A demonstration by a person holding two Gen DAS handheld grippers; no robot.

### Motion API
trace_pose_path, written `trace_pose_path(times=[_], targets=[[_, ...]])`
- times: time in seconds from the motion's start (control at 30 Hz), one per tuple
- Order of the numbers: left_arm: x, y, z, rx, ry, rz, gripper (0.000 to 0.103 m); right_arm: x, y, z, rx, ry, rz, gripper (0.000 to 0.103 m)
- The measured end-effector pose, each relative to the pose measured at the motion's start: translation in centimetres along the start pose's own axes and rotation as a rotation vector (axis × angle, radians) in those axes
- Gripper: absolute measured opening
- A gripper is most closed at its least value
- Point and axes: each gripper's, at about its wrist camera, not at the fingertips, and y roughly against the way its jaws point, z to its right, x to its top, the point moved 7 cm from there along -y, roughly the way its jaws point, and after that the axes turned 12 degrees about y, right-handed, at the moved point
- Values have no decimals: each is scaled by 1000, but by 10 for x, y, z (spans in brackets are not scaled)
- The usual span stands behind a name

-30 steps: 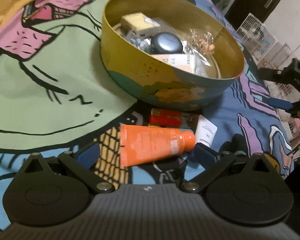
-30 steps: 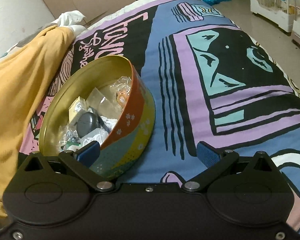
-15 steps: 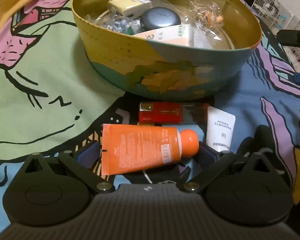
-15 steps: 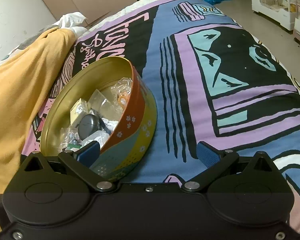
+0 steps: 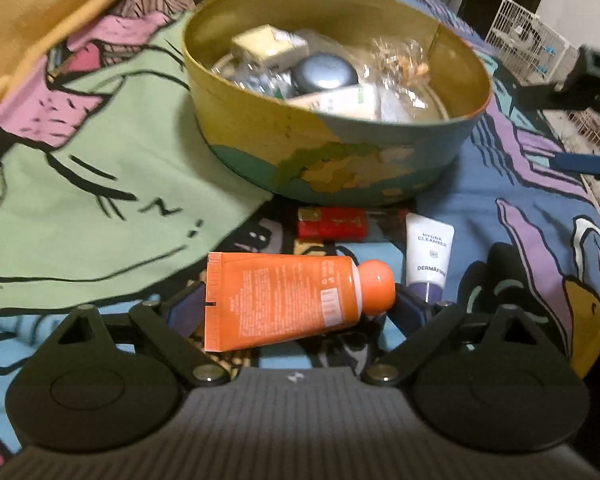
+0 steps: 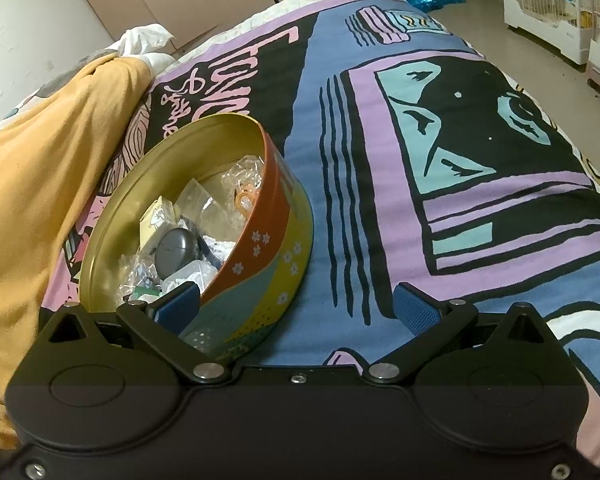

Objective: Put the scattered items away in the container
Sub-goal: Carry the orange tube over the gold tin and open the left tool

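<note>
A round tin (image 5: pixel 340 164) stands on the patterned bedspread and holds several small items; it also shows in the right wrist view (image 6: pixel 260 280). An orange tube (image 5: pixel 292 300) lies crosswise between the wide-apart fingers of my left gripper (image 5: pixel 296 308); whether the pads touch it I cannot tell. A red lighter-like item (image 5: pixel 332 223) and a white cleanser tube (image 5: pixel 428 256) lie on the bedspread just before the tin. My right gripper (image 6: pixel 296 308) is open and empty, hovering beside the tin's right side.
A yellow blanket (image 6: pixel 40 200) lies bunched at the left of the bed. The bedspread (image 6: pixel 460 160) stretches to the right. White wire cages (image 6: pixel 560 8) stand on the floor beyond. The right gripper shows at the left wrist view's right edge (image 5: pixel 580 160).
The left gripper view shifted back and forth over the tin; the orange tube stays between its fingers. The right gripper drifted slightly and stays open.
</note>
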Motion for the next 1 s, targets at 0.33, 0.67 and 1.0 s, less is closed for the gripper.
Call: trace_pose_path(times=[0.33, 0.67, 1.0], targets=[[25, 43, -21, 16, 14, 94, 94, -4, -4, -7, 9, 28, -31, 103], [64, 73, -29, 34, 14, 188, 94, -17, -19, -17, 15, 105, -146, 103], [97, 76, -5, 20, -43, 226, 94, -30, -25, -40, 42, 233, -211, 103]])
